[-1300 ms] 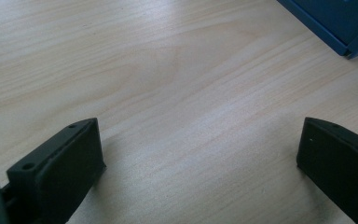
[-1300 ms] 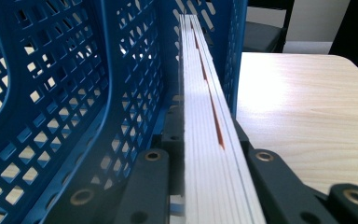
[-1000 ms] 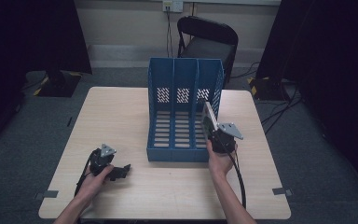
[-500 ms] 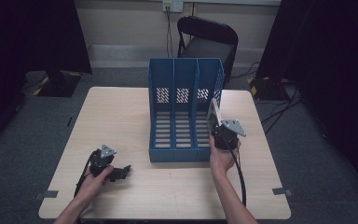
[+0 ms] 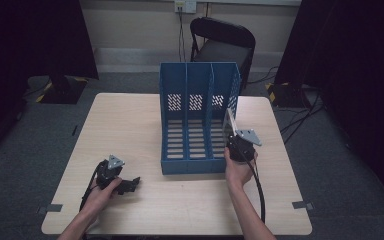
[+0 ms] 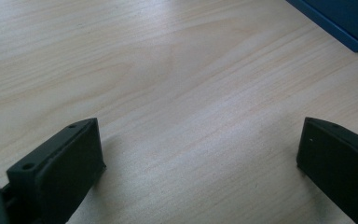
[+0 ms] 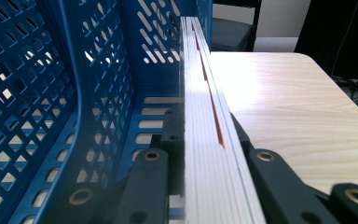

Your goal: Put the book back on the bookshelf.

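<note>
A light wooden worktop [image 5: 130,130] carries a blue three-slot file rack [image 5: 198,120], lying with its perforated back standing upright at the far end and its slotted base flat on the surface. The right tool [image 5: 232,131], held in the person's right hand [image 5: 237,170], is pinching a thin flat stack of pale sheets or a slim booklet [image 7: 200,116]; its exact nature cannot be told. In the right gripper view the black jaws press against both faces of this stack, which runs edge-on straight ahead of the tool, with an orange strip visible along its right face. The rack's rightmost compartment [image 7: 121,93] lies just to the left of the stack, and bare worktop lies to its right. Whether the stack touches the rack wall cannot be told. In the high view the stack rises tilted from the tool beside the rack's right wall. The left tool [image 5: 130,184], held in the left hand [image 5: 102,192], rests low on the worktop, well apart from the right tool, its jaws spread wide with bare wood between them. A corner of the rack [image 6: 340,23] lies ahead and to the right of the left tool. A dark folding chair [image 5: 225,42] stands beyond the worktop.
</note>
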`<state>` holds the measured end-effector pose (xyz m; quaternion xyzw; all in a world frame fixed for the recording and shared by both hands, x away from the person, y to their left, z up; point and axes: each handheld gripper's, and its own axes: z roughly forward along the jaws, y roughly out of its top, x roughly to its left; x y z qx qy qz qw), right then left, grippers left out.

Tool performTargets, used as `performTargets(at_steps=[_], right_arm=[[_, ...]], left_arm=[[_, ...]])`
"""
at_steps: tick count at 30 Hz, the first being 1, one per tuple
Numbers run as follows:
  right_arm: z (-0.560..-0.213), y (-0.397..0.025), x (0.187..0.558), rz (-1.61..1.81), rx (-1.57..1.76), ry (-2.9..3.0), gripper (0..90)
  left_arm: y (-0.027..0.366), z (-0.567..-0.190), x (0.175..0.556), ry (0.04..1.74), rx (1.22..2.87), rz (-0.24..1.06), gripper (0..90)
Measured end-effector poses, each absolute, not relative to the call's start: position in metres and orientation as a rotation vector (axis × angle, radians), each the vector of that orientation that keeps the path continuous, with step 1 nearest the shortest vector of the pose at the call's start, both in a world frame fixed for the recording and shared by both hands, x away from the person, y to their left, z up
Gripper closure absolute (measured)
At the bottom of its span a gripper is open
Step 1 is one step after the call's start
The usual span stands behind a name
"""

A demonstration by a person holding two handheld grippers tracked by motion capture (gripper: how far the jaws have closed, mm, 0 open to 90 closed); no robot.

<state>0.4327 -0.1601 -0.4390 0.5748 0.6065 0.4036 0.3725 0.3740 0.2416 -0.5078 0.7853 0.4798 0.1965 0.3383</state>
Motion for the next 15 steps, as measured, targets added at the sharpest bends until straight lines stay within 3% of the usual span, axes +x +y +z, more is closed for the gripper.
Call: performTargets(at_steps=[15], right_arm=[[-0.4336,-0.1677,0.4323,1.081,1.458,1.603,71.3]], left_arm=[[0.2415,-0.5078,0.3740,1.251,2.046,0.513,0.0]])
